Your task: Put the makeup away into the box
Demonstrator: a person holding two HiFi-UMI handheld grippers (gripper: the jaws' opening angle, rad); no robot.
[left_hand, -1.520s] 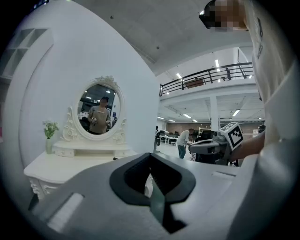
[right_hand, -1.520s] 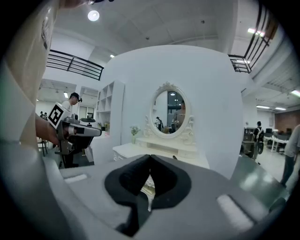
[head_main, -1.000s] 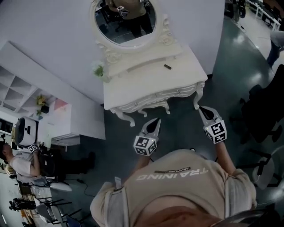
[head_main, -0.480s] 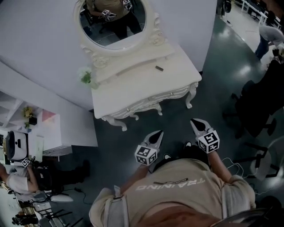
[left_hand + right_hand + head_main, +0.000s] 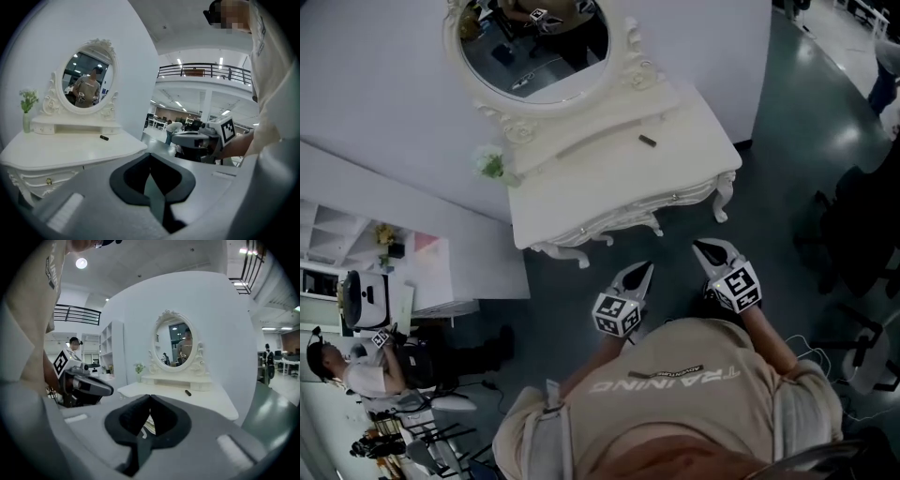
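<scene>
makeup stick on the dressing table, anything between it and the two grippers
Nothing visible does. The dark stick lies in the open on the dressing table; the left gripper and right gripper hang short of its front edge, only open floor between. No box in view.

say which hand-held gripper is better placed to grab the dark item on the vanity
Right, narrowly: the right hand-held gripper sits closer to the vanity and the dark item than the left hand-held gripper. Both shut, empty.
</scene>
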